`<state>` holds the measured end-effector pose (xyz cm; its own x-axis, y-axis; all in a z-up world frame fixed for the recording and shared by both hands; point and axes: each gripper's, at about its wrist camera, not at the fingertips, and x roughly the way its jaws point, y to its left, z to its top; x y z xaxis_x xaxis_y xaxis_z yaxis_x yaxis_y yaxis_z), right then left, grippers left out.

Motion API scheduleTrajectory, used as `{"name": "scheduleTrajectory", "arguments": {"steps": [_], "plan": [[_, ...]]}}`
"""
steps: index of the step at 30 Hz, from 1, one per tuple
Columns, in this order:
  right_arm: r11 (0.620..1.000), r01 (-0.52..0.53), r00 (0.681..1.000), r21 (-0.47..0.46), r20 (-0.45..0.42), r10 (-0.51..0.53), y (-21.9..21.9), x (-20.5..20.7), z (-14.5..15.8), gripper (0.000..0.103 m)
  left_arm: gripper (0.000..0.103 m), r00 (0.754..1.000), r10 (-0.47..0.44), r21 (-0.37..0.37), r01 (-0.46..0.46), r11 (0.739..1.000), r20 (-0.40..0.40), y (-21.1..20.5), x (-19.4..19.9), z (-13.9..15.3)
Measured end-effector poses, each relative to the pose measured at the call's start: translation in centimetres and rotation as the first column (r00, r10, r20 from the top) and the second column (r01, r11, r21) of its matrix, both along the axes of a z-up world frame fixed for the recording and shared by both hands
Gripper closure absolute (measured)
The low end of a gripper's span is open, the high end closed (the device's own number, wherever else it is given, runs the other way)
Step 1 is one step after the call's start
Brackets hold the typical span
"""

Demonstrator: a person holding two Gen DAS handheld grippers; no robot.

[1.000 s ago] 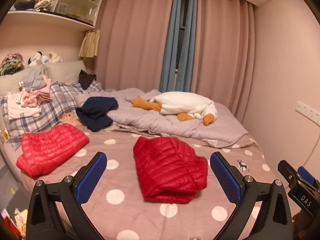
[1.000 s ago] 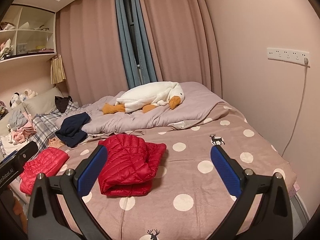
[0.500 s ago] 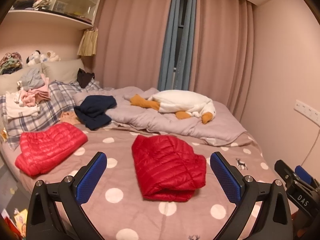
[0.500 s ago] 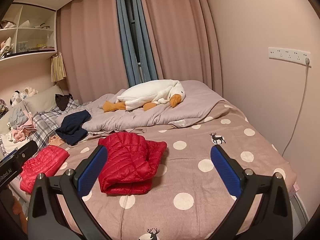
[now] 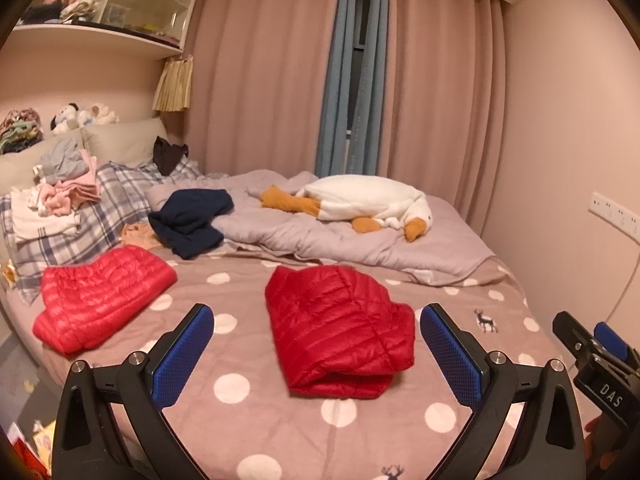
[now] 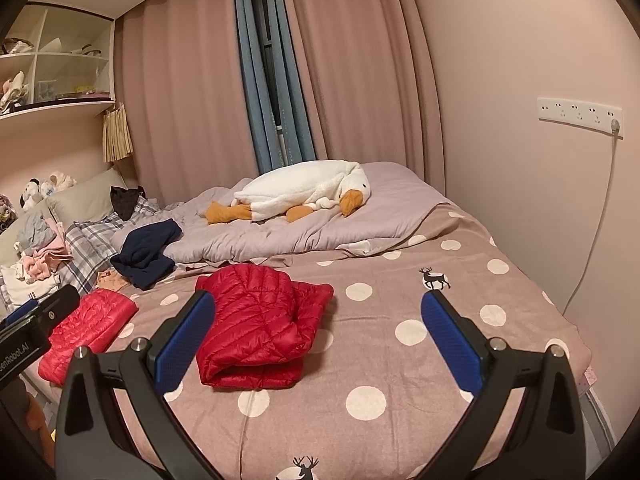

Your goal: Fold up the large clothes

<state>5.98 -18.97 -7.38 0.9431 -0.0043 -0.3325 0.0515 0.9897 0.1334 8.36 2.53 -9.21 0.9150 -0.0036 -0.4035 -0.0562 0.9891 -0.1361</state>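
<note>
My left tool (image 5: pixel 316 326) hangs released above the bed (image 5: pixel 248 412), its blue cross-hatched pads (image 5: pixel 182 354) spread wide with nothing between them, and my right tool (image 6: pixel 318 320) is released in the same way, gripping nothing. Straight ahead of my left tool, framed between its pads, lies the folded red jacket (image 5: pixel 340 326), a puffy quilted piece stitched in narrow ribs, doubled over into a thick rounded bundle with its layered edge facing me. From my right tool the same jacket (image 6: pixel 258 324) sits ahead and toward the left pad, which covers part of its near corner. A second red quilted jacket (image 5: pixel 100 294) lies flatter, off to the left of my left tool. The bedspread is a soft dusty pink printed with white dots and small dark deer. Farther ahead a crumpled navy garment (image 5: pixel 192 222) and a plush white goose (image 5: pixel 368 204) rest on a rumpled lilac duvet (image 5: pixel 400 248). The shelf contents beyond blur together.
</note>
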Motion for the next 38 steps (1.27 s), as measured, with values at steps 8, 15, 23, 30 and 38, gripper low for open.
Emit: {"name": "scheduleTrajectory", "arguments": {"steps": [8,15,23,30,38], "plan": [[1.000,-0.008,1.000,-0.001,-0.003,0.008,0.05,0.12,0.14,0.000,0.001,1.000,-0.003,0.003,0.003,1.000,0.000,0.19,-0.07,-0.05],[1.000,-0.005,1.000,-0.007,-0.006,0.004,-0.03,0.18,0.08,0.000,0.001,1.000,-0.008,0.003,0.008,1.000,-0.007,0.42,-0.15,-0.16],[1.000,-0.003,1.000,-0.008,-0.009,0.003,-0.21,0.20,-0.09,0.000,0.001,1.000,-0.015,0.004,0.015,1.000,-0.012,0.63,-0.26,-0.12],[1.000,-0.006,1.000,-0.012,-0.010,0.005,-0.33,-0.12,-0.17,0.000,0.001,1.000,-0.021,0.000,0.021,1.000,-0.015,0.67,-0.33,-0.12],[1.000,-0.001,1.000,-0.013,-0.008,0.001,-0.48,-0.27,-0.02,0.000,0.001,1.000,-0.025,0.001,0.025,1.000,-0.013,0.99,-0.29,-0.01]]}}
